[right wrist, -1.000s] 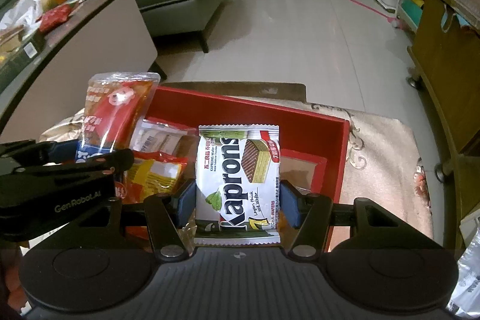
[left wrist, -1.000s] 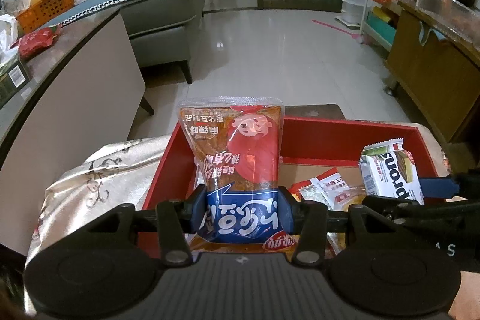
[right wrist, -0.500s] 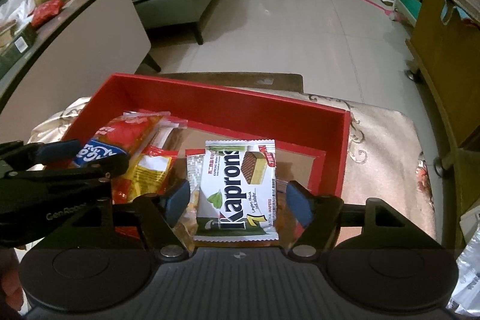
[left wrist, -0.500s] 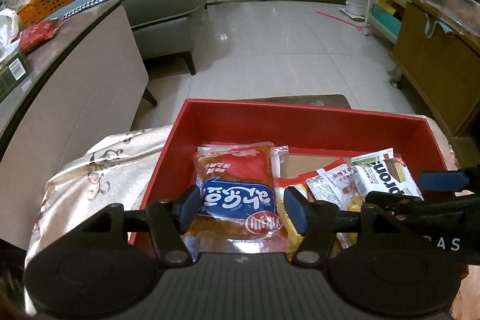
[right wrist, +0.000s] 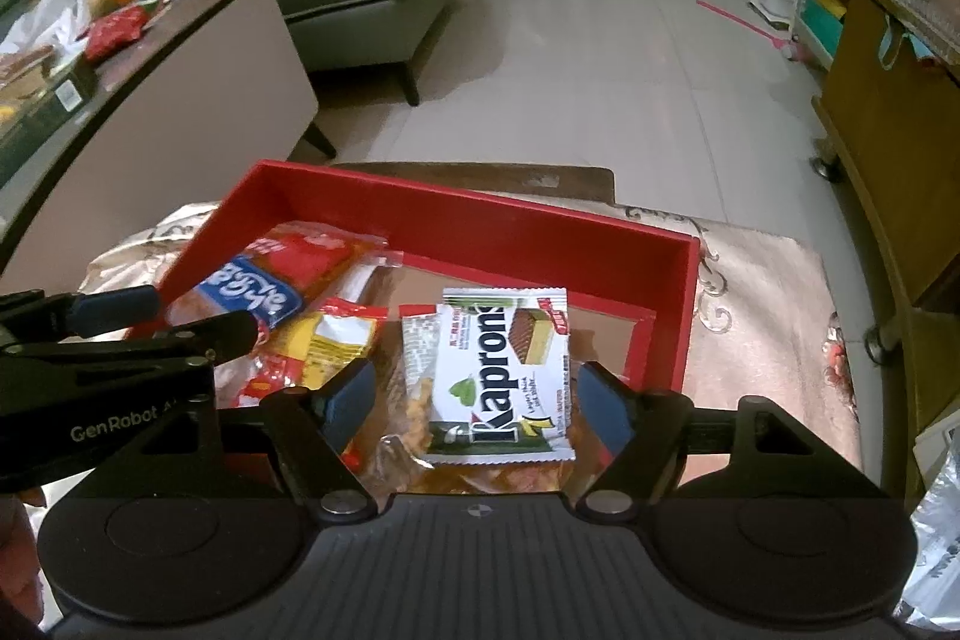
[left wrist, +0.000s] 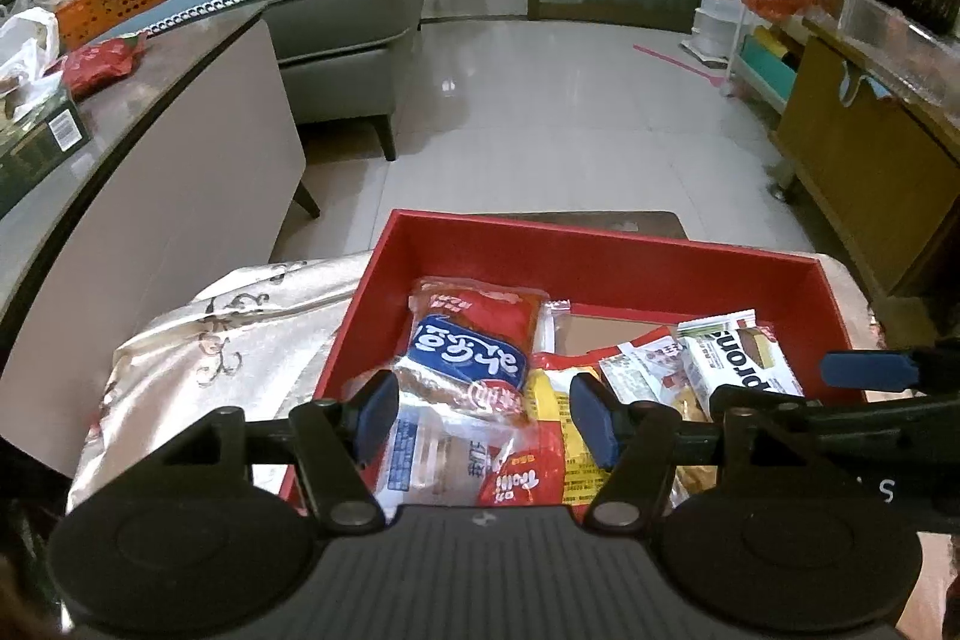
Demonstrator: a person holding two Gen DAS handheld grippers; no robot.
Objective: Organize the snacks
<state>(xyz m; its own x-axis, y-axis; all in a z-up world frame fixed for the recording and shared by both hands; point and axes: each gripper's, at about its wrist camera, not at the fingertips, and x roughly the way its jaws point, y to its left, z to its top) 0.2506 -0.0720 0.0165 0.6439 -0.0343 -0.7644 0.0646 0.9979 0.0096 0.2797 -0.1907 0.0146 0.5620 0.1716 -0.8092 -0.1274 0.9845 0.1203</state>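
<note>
Hovering over the red tray (left wrist: 591,259), the left gripper (left wrist: 483,415) is spread wide and holds nothing; the red-and-blue snack bag (left wrist: 474,340) lies flat in the tray's left part. Further right, the right gripper (right wrist: 474,400) gapes too, with the Kaprons wafer pack (right wrist: 504,376) lying loose on other packets. Both drops look done; the next move likely calls for lifting clear and fetching more snacks.
</note>
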